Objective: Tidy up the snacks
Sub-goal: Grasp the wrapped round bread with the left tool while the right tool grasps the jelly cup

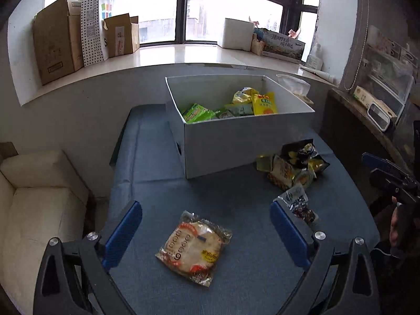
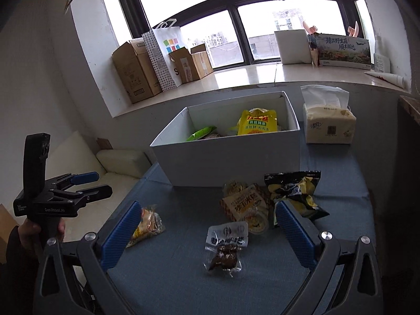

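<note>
The left gripper (image 1: 206, 232) stands wide apart, a flat pastry packet (image 1: 194, 246) lying on the blue table (image 1: 236, 197) low in the frame, between its fingers, untouched. The right gripper (image 2: 207, 232) is likewise spread, a dark vacuum-packed snack (image 2: 225, 246) lying centred between its fingers.

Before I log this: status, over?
Both hand-held grippers open, empty. Pastry packet below left one; dark vacuum pack below right. Nothing blocking.

Both wrist cameras look down (obliquely) over the table (image 1: 236, 204), sharing the white box (image 2: 228, 157).
</note>
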Motion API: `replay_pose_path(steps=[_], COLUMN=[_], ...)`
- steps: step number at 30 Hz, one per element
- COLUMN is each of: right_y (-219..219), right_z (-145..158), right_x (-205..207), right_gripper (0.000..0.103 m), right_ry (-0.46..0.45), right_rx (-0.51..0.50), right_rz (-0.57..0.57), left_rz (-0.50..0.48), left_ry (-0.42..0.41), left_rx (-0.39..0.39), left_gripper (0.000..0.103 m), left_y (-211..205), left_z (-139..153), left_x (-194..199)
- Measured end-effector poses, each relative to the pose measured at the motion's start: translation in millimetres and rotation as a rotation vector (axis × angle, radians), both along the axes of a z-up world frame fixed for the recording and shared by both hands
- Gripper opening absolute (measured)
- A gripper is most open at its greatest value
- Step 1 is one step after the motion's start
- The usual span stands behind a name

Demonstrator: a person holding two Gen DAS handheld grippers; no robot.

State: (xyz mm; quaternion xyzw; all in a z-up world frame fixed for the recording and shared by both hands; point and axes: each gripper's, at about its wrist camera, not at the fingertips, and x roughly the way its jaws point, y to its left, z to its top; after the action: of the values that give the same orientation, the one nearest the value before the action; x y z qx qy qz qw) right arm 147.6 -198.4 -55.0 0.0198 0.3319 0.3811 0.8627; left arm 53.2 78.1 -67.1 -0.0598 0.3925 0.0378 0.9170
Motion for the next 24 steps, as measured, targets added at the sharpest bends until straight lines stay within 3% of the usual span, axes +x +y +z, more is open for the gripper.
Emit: replay_pose_path(steps=[7, 11, 13, 15, 17, 24], right_y=[-8, -4, 0, 1, 1, 5], right_z=[-9, -16, -23, -28, -31, -39], right_x=[-9, -14, -15, -15, -14, -14], right_gripper=[0.103, 0.103, 0.103, 0.103, 0.103, 0.103], right_ry=[0.017, 0.025, 0.03, 0.023, 0.041, 0.052], right_rx=[-0.018, -0.035, -0.083, -0.111, -0.103, -0.134], right_rz=[-0.032, -0.015, -0.017, -0.028, -0.025, -0.032], left_rz=[-0.092, -0.147, -0.152, -0.168, -0.183, -0.227], left_ry=[0.105, 0.179, 0.211, 0.223, 0.232, 0.233], left_rx=[0.083, 0.03, 0.046, 0.052, 0.069, 0.075], left_gripper=[0.1, 0.1, 0.098, 0.096, 0.081, 0.077], left_y=[-12, -2, 3, 7, 7, 4], left_z=[-46, -79, -92, -99, -103, -102], left_x=[10, 21, 24, 25, 25, 27])
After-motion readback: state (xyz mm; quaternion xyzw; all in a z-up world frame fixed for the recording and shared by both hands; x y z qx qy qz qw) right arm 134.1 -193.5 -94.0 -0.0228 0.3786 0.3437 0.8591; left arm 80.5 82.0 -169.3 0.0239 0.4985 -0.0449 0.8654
